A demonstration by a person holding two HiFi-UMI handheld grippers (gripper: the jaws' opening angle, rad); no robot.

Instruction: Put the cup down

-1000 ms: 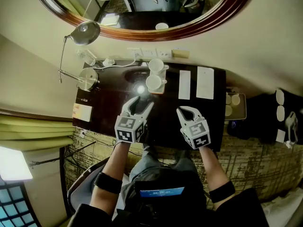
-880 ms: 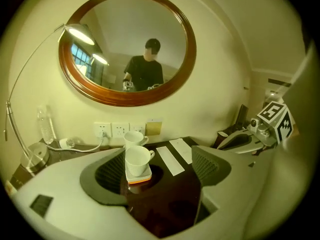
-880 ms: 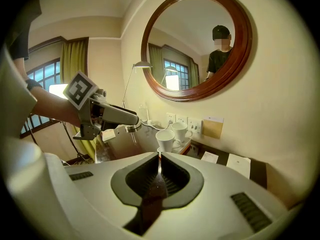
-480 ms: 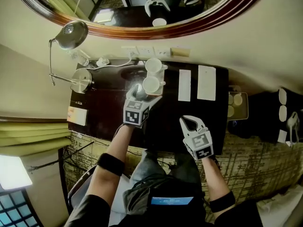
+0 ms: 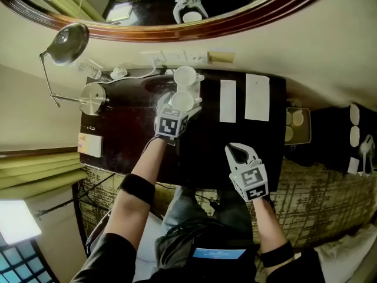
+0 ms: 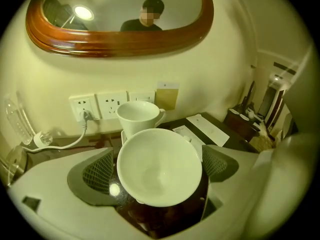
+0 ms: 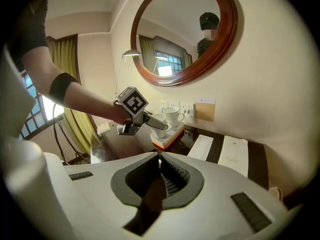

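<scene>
Nearest you, your right gripper (image 5: pixel 238 151) hangs over the front edge of the dark desk (image 5: pixel 129 134), its jaws pressed together with nothing between them. Farther in, your left gripper (image 6: pixel 158 151) reaches over the desk. Its jaws have just been opening and now stand at their widest, one on each side of the near white cup (image 6: pixel 159 169). The mesh pads (image 6: pixel 99 171) sit just beside the cup's rim on either side, and no pressing contact shows. The cup stands upright, mouth up, on a small white tray with an orange rim (image 7: pixel 166 140). A second white cup (image 6: pixel 140 118) stands just behind it on the same tray, its handle turned to your right. To the right of the tray, two white paper sheets (image 5: pixel 227 101) (image 5: pixel 257 96) lie flat side by side on the desk. Behind the cups a row of wall sockets (image 6: pixel 111 104) runs along the wall, one with a white plug (image 6: pixel 82 116) in it. To your left stands a metal desk lamp (image 5: pixel 68 40). Above the sockets hangs an oval mirror with a wooden frame (image 6: pixel 120 44).
</scene>
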